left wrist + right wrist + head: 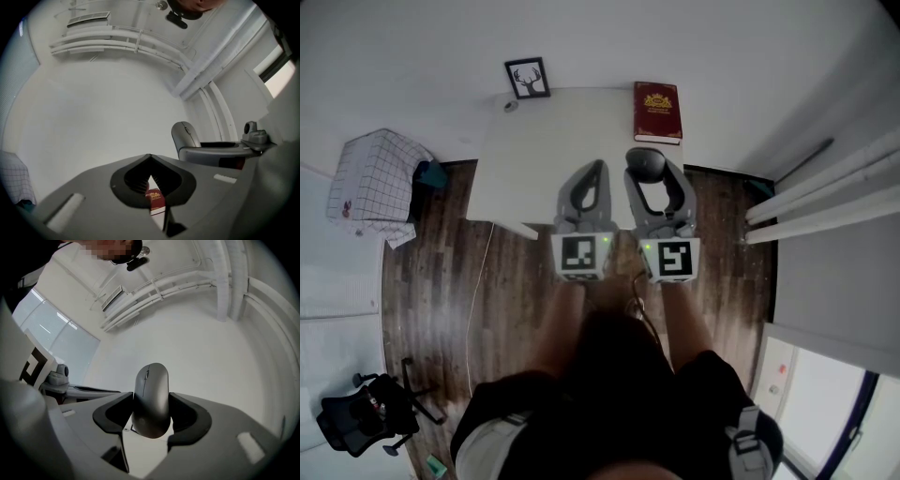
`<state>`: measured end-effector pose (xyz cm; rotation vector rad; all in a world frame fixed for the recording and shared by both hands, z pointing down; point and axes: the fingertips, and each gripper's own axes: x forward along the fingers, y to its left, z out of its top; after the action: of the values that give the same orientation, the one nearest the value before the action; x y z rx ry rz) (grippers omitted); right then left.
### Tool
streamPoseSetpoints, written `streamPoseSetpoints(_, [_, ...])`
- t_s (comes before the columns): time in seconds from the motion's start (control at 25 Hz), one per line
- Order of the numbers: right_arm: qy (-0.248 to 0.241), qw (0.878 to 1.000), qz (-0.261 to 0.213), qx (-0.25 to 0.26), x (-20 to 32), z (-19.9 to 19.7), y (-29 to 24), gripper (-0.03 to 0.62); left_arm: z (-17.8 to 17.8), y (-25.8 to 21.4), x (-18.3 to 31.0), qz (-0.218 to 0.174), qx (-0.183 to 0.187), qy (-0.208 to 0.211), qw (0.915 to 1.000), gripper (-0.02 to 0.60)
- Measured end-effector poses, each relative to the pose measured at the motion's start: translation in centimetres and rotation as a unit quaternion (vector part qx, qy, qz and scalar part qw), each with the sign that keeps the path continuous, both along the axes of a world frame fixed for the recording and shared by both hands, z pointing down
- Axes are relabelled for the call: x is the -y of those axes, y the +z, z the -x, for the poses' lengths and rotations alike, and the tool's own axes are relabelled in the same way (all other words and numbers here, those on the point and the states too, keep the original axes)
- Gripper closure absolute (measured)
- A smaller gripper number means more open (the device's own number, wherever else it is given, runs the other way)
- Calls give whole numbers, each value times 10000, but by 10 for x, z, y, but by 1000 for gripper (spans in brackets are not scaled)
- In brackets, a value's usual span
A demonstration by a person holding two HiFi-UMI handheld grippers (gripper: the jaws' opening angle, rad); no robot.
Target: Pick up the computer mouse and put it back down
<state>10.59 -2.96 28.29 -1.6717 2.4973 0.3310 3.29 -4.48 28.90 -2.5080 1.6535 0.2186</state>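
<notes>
The grey computer mouse (151, 385) stands nose-up between the black pads of my right gripper (151, 411), which is shut on its sides and holds it off the white table (534, 150). In the head view the mouse (647, 164) shows at the tip of the right gripper (654, 175), over the table's near right part. From the left gripper view the mouse (184, 136) appears at right, sticking up out of the right gripper's fingers (220, 152). My left gripper (594, 171) hovers beside it with its fingertips (150, 158) touching and nothing between them.
A red book (657, 111) lies at the table's far right corner. A framed deer picture (528, 78) leans against the wall, with a small round object (510, 105) beside it. A checked cloth bundle (375, 178) and a black office chair (356, 417) stand on the wooden floor at left.
</notes>
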Motion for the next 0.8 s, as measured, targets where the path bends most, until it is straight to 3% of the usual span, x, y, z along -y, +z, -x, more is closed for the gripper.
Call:
streamPoseSetpoints(0.28, [-10,10000,-9,9,0,2,0,336,0,-3,0,-41,0,38,10000,581])
streamPoseSetpoints(0.44, [-19,10000,21,17,2,2,2,336,0,-2,0,16,-238,138,9996,581])
streamPoseSetpoints(0.64, [-24,10000,28,38,3,4,0,336,1,-3,-2,-70,-97,58,9999,581])
streamPoseSetpoints(0.8, [-28,9999,58,116,5,6,1,336,13,4,-1,86,-173,0,9998,581])
